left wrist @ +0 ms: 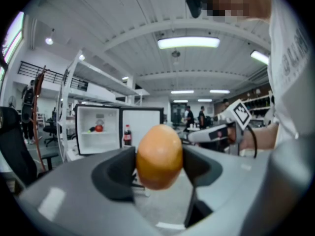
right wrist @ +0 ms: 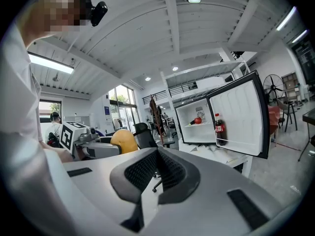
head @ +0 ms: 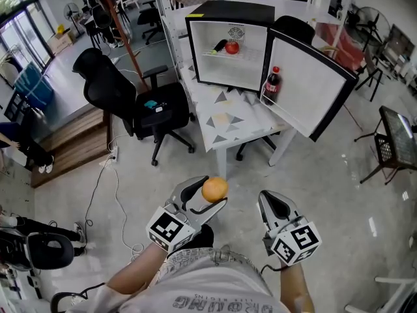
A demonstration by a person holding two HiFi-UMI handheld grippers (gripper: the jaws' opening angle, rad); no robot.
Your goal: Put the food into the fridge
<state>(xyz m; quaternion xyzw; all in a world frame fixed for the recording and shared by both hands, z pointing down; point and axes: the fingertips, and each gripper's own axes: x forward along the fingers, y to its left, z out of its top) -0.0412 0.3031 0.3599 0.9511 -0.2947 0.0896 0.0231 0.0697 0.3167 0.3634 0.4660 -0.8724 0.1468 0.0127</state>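
An orange (head: 215, 189) sits between the jaws of my left gripper (head: 210, 199), which is shut on it above the floor, well short of the table. The left gripper view shows the orange (left wrist: 158, 155) pinched at the fingertips of that gripper (left wrist: 158, 162). My right gripper (head: 273, 204) hangs beside it, shut and empty; its jaws meet in the right gripper view (right wrist: 157, 170). Ahead, the small black fridge (head: 228, 44) stands open on a white table (head: 225, 122). A red tomato (head: 232, 47) and a dark vegetable lie on its shelf, and a cola bottle (head: 272, 83) stands in the door.
A black office chair (head: 130, 96) stands left of the table and another behind the fridge door (head: 311, 87). A black wire stand (head: 396, 142) is at the right. Cables trail over the floor at the left (head: 104, 175). People stand far off in the left gripper view.
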